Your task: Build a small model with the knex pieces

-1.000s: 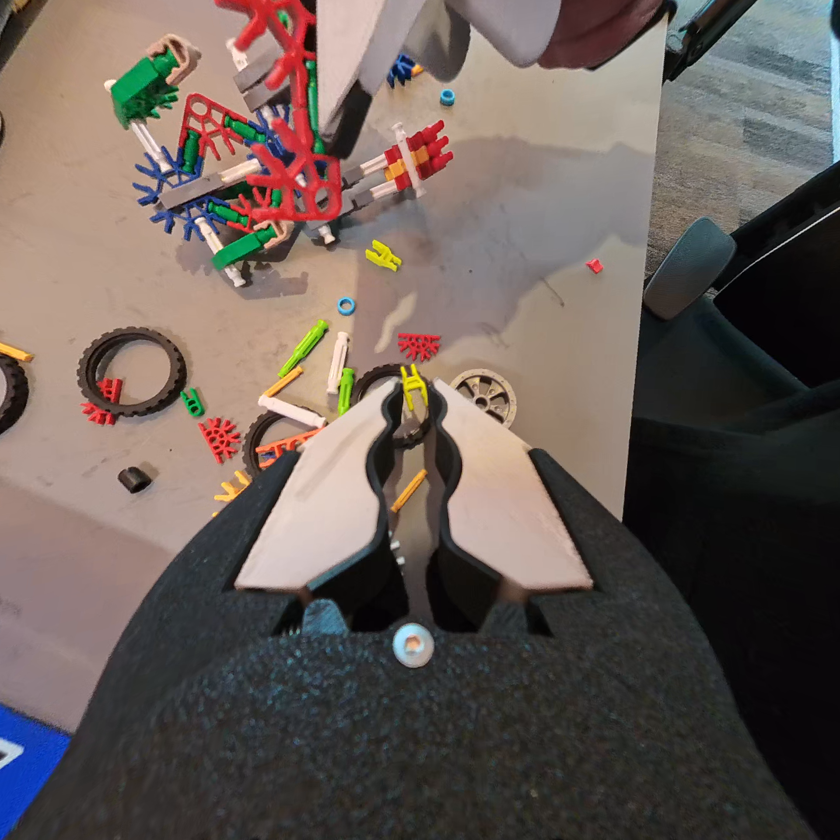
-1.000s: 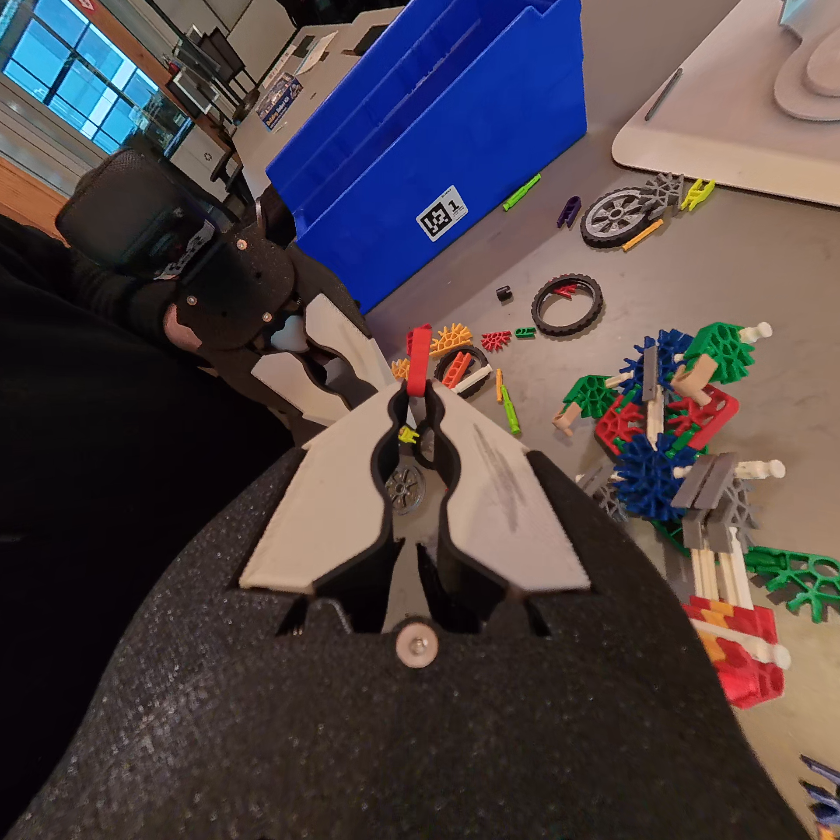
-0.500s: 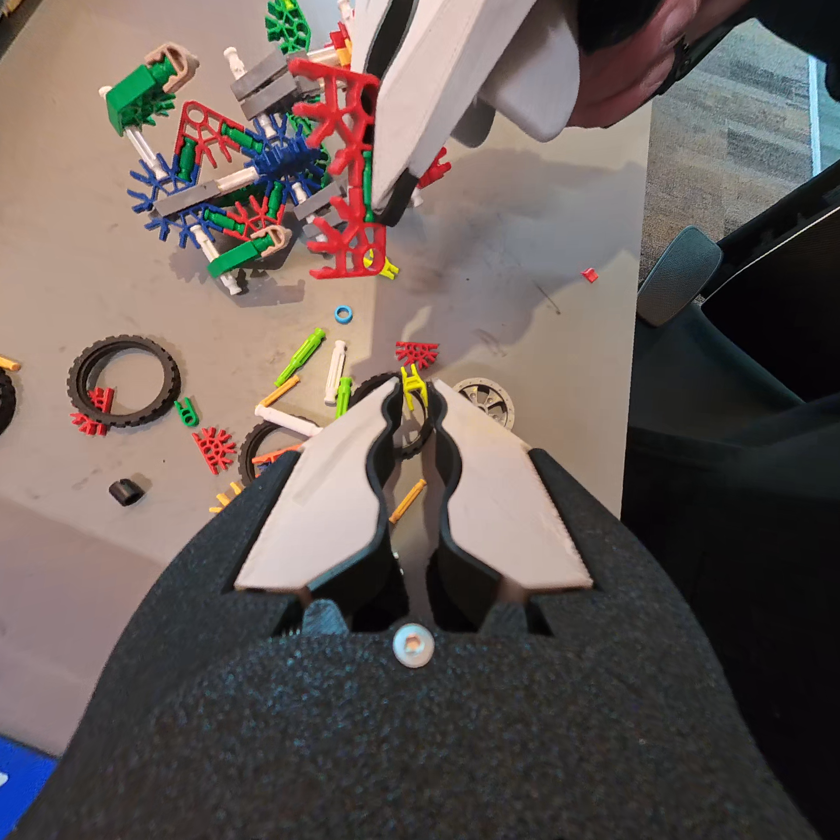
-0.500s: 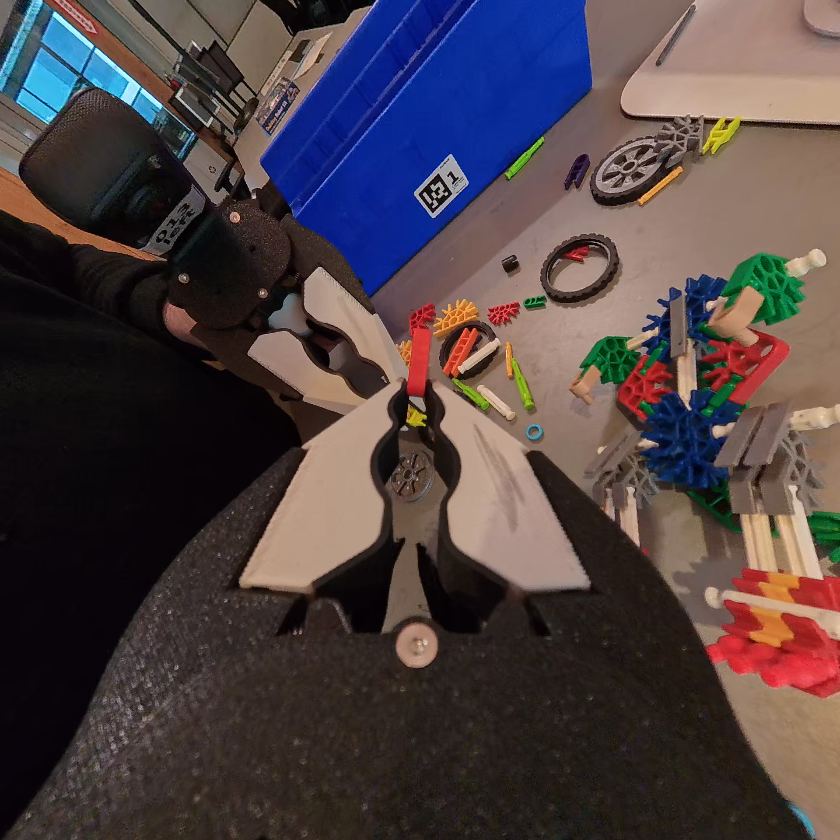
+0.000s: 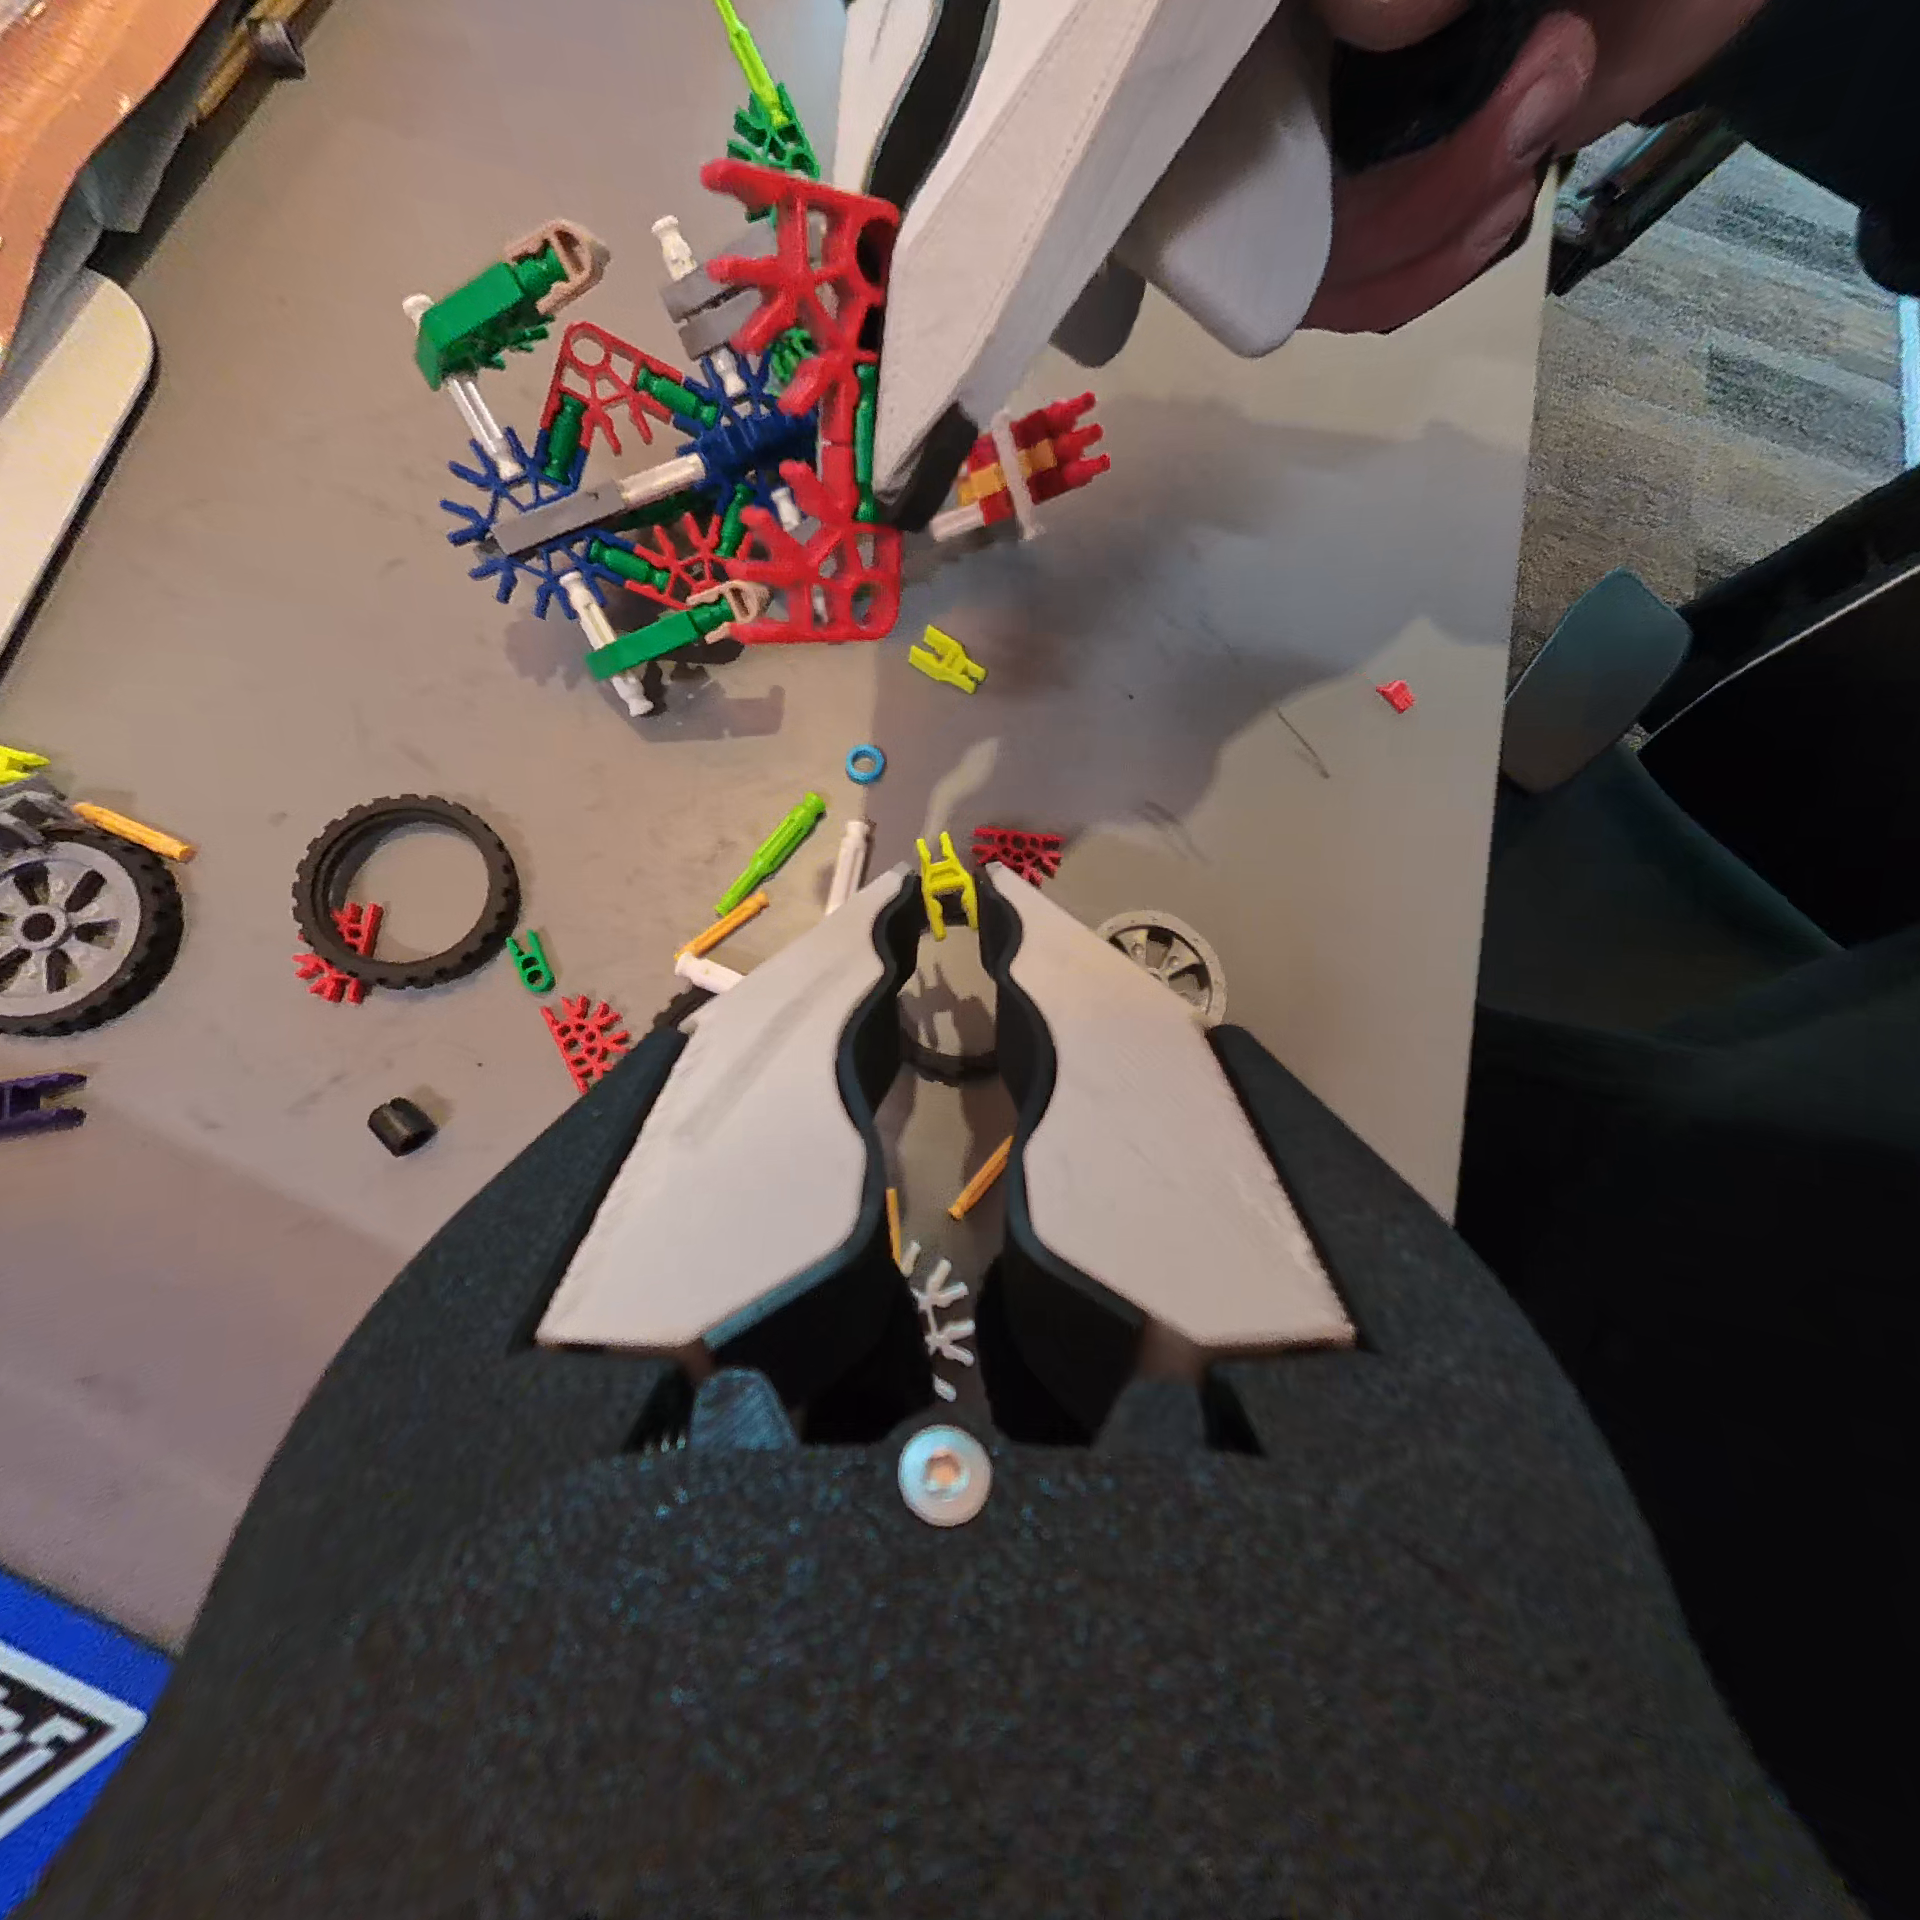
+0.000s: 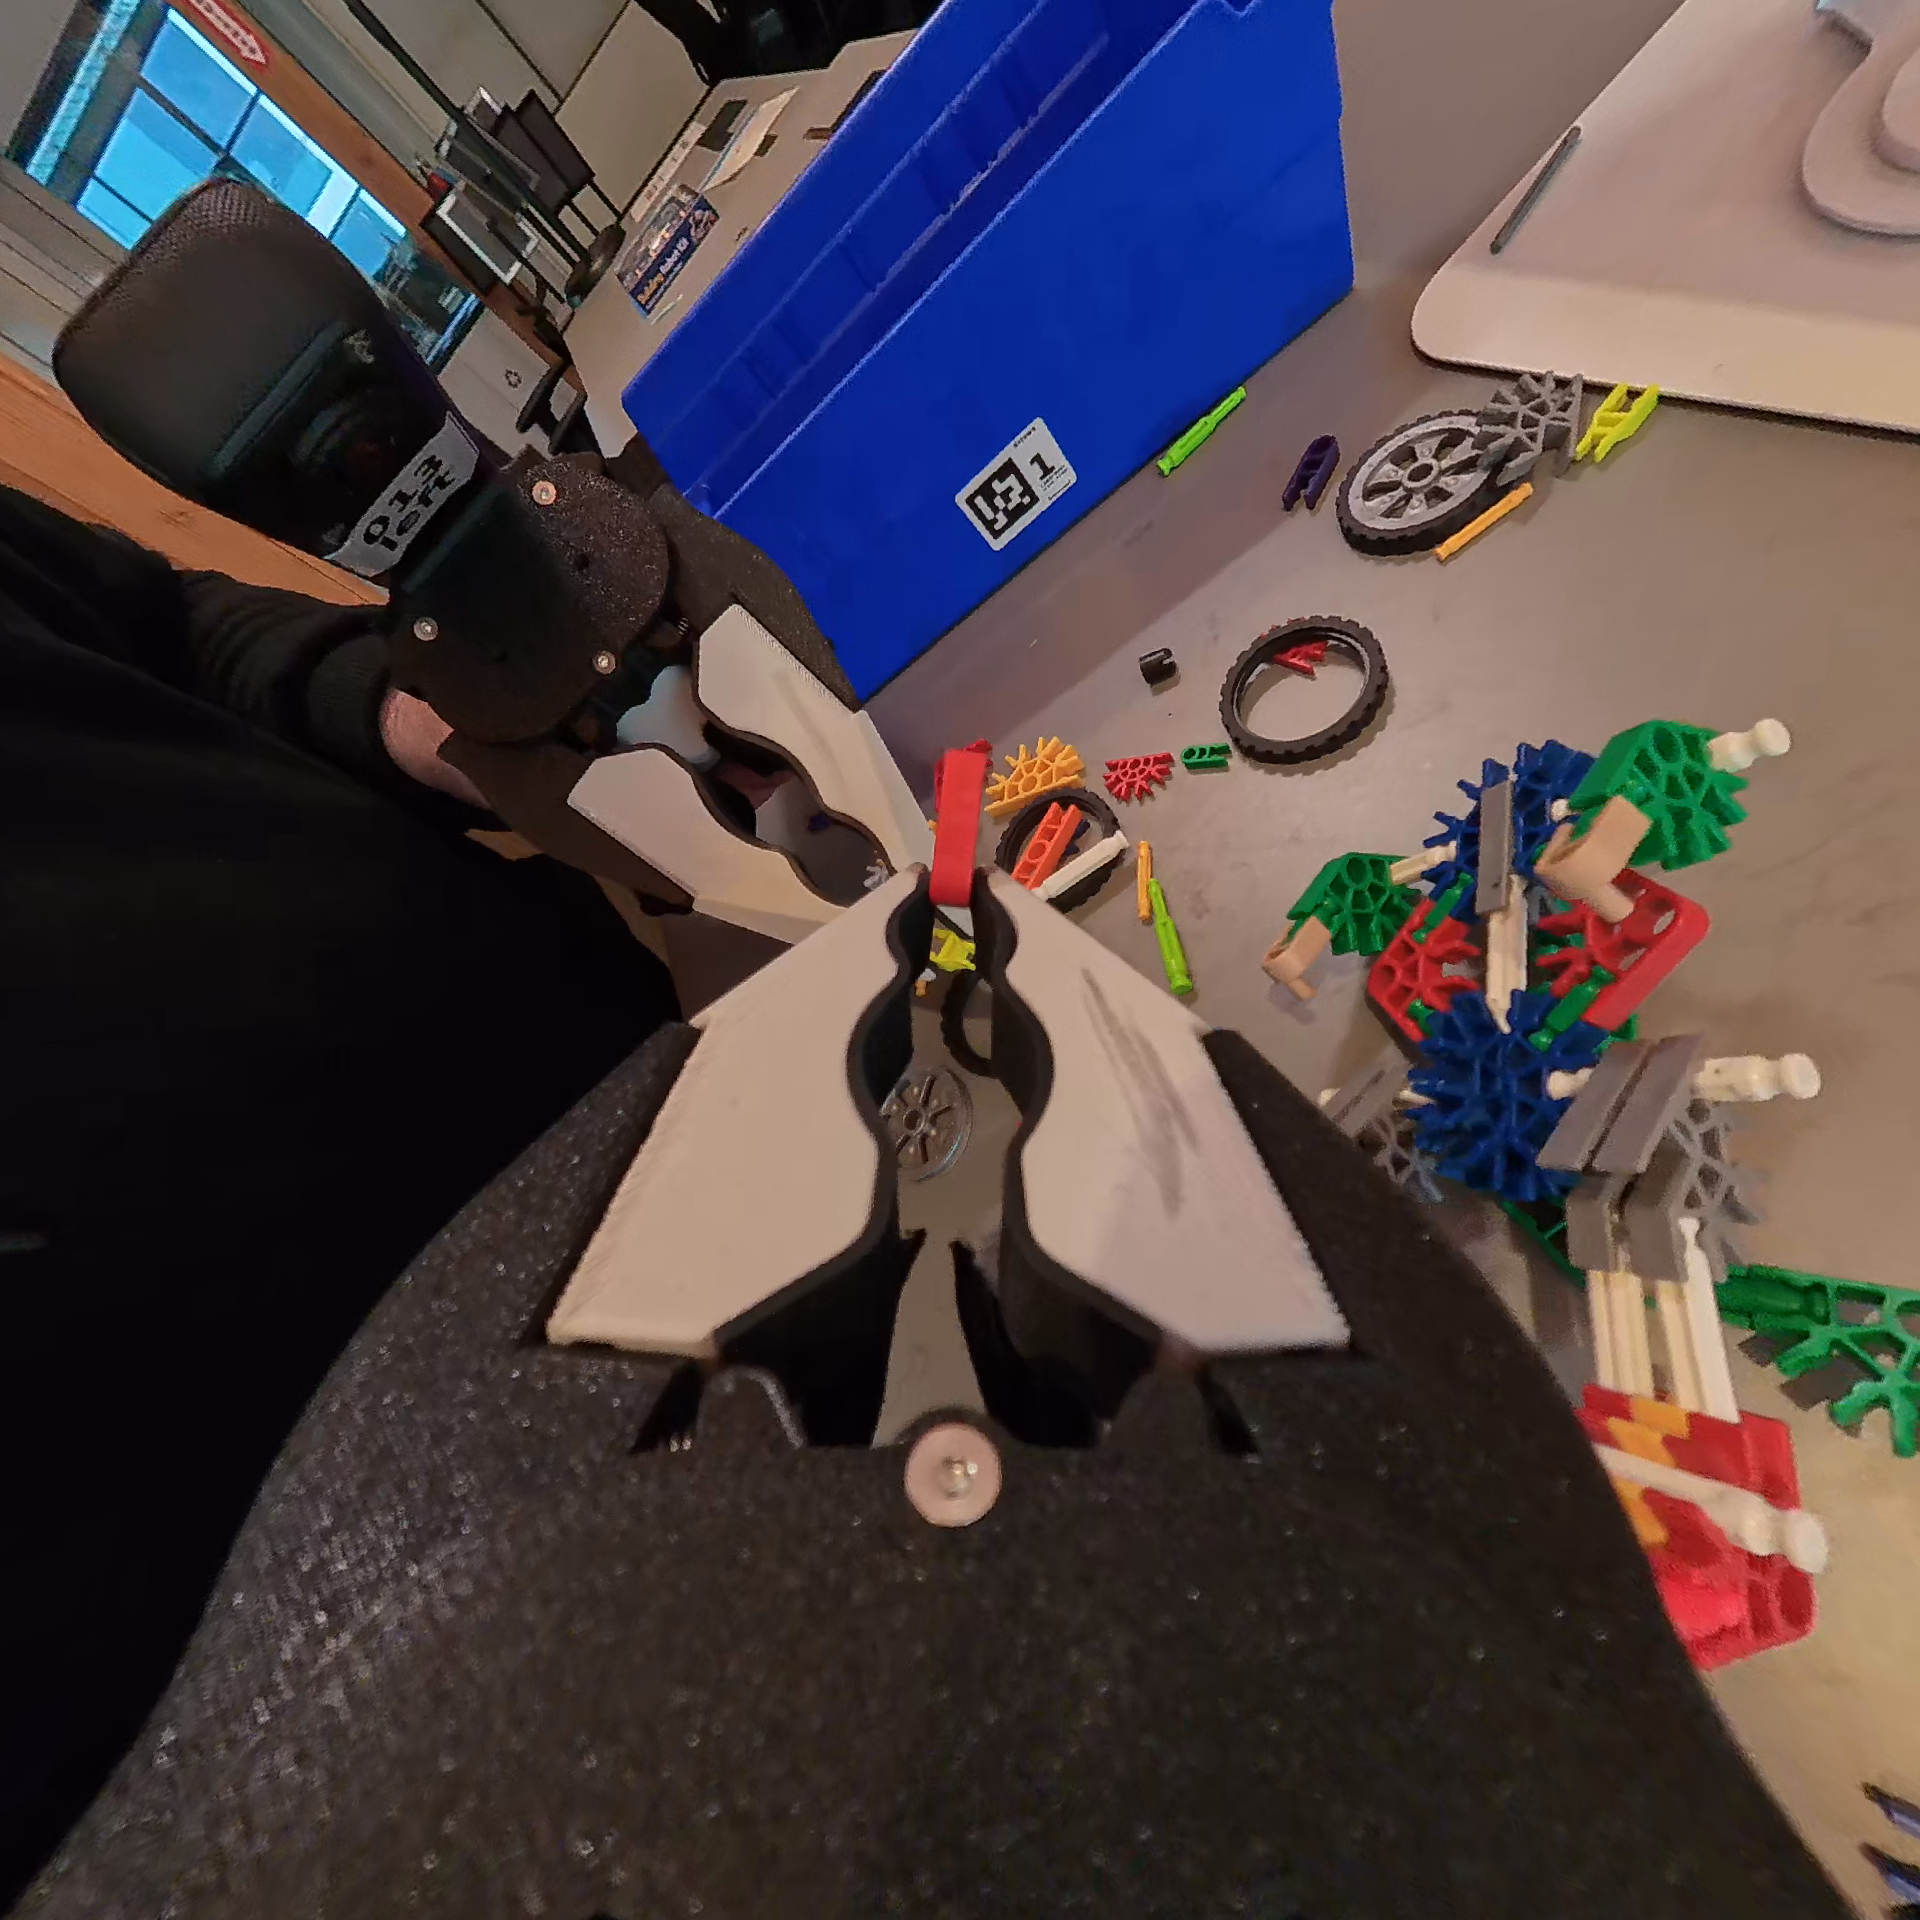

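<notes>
Pinching a small yellow clip (image 5: 943, 891) between its tips, the left gripper (image 5: 945, 883) hangs low over the grey table (image 5: 1299, 582). Close beside it, the right gripper (image 6: 951, 888) is clamped on a red frame piece (image 6: 956, 826). Loose rods and a black tyre (image 5: 405, 891) lie around. Farther off stand the built toy model (image 6: 1507, 987) and a blue bin (image 6: 987, 260).

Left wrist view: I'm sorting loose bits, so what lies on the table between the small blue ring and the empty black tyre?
In the left wrist view, only bare grey table lies between the blue ring and the black tyre.
</notes>
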Available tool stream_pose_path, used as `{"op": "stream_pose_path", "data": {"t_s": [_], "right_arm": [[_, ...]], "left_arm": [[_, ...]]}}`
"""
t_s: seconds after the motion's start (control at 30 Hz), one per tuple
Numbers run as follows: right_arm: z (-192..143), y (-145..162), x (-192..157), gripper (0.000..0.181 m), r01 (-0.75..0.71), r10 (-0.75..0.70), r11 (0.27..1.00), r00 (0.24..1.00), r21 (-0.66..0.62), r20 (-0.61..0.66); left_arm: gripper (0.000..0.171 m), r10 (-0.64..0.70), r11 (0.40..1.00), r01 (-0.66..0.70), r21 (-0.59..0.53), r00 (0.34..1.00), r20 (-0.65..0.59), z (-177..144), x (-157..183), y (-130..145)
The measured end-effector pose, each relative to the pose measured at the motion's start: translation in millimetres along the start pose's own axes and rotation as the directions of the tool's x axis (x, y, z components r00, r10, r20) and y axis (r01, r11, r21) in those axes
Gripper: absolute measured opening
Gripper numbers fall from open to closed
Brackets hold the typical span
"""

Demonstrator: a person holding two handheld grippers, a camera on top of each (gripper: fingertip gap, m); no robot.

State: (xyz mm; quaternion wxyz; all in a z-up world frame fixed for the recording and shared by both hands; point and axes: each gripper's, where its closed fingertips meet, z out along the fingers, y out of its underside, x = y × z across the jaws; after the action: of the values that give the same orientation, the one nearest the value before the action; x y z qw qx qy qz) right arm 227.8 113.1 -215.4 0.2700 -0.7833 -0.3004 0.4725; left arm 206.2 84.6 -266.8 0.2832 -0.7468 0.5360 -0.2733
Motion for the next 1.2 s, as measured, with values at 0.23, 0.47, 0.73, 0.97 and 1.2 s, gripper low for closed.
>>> {"op": "stream_pose_path", "data": {"t_s": [0.23,0.47,0.73,0.97,1.2], "right_arm": [[-1,-5,8,0.006,0.007,-0.007,1.0,1.0,-0.009,0.011],[-5,-10,17,0.006,0.015,-0.014,1.0,1.0,-0.019,0.016],[-3,-19,25,0.006,0.024,-0.023,0.999,0.999,-0.022,0.036],[-2,-32,31,0.006,0.019,-0.018,1.0,0.998,-0.006,0.065],[6,-44,21,0.006,0.022,-0.024,1.0,0.994,0.016,0.11]], "left_arm": [[0.008,-0.048,0.999,0.048,0.002,0.999,-0.002,6,-6,0],[0.008,-0.045,0.999,0.045,-0.02,0.999,0.008,11,-16,-4],[0.008,-0.095,0.99,0.093,-0.109,0.996,-0.005,25,-25,16],[0.008,-0.109,0.99,0.108,-0.086,0.994,-0.012,30,-28,15],[0.008,-0.141,0.99,0.141,0.029,0.99,-0.015,20,-37,0]]}}
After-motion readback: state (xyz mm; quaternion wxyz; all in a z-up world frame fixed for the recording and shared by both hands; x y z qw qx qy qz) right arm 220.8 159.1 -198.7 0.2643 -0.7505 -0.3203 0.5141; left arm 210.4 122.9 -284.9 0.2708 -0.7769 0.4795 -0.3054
